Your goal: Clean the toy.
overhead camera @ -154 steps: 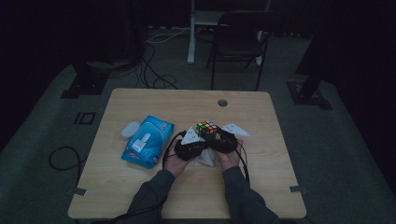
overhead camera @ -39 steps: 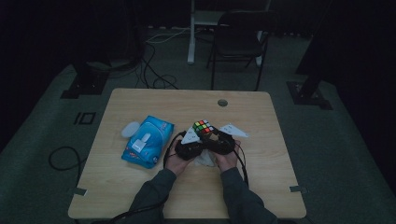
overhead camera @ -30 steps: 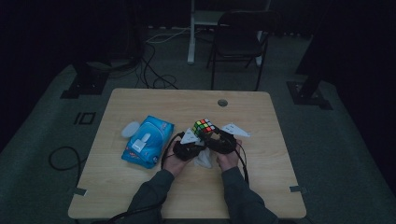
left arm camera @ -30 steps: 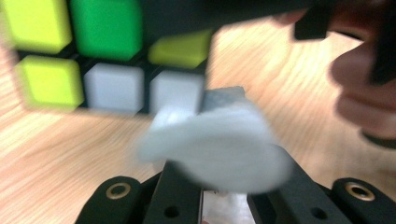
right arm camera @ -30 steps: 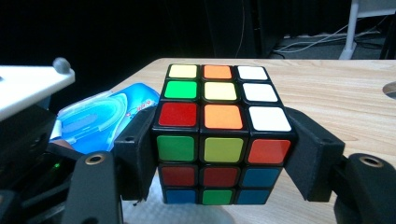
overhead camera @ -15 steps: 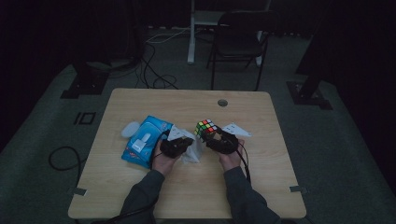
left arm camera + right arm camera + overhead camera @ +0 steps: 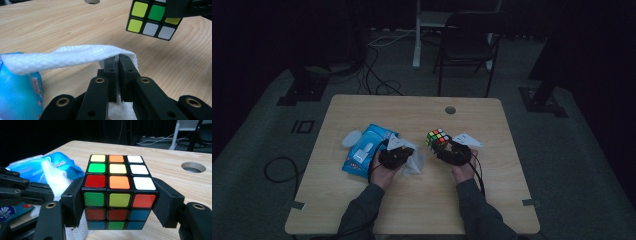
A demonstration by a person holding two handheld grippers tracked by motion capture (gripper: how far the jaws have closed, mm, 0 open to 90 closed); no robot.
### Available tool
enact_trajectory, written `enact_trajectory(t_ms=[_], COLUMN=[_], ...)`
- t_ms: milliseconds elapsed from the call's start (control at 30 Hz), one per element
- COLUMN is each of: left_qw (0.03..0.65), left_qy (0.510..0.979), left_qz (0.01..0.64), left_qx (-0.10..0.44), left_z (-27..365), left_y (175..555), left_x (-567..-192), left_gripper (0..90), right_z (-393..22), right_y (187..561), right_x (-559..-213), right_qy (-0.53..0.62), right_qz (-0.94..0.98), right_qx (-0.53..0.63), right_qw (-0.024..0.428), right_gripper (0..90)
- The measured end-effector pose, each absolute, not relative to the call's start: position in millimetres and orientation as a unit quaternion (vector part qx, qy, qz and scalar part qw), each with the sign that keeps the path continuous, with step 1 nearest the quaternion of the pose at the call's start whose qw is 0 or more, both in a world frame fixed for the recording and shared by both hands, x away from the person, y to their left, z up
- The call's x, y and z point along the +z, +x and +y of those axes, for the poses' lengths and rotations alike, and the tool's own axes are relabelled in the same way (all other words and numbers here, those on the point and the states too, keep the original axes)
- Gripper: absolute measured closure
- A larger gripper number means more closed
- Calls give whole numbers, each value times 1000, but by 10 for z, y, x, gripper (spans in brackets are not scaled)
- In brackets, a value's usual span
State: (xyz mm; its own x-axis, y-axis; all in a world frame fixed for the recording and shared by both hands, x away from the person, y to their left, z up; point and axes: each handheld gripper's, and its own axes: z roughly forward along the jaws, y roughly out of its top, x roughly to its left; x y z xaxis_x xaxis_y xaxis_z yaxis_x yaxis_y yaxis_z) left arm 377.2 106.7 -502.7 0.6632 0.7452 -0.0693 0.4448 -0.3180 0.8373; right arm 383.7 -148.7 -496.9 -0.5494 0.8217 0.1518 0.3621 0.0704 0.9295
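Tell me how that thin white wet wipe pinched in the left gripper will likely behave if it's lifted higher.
The thin white wet wipe will probably stay floppy: it already sags away from the shut left gripper. It looks light, so it should lift easily. Its far end lies toward the blue wipe pack, so it may drag there.

Both forearms in from the bottom, dark sleeves, hands well apart over the worktop. Left gripper (image 7: 398,156) pinched nearly flat on a thin white textured wipe (image 7: 75,56). Right gripper (image 7: 454,152) clamped on a multicoloured puzzle cube (image 7: 117,187), lifted clear.
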Motion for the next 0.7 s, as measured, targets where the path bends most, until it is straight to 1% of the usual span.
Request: enact_trajectory(t_ms=[200,700], left_qw=[444,425], left_qy=[791,786], left_qz=[386,417], left_qx=[168,165], left_z=[1117,1184], left_y=[3772,3768], left_x=[-5033,-5101], left_gripper=[862,856], right_z=[-1514,-1650], right_y=[3842,3840], right_x=[-4997,-5123], right_qy=[420,431], right_qz=[707,715], right_qx=[523,504], right_qw=[225,223], right_gripper=[344,344])
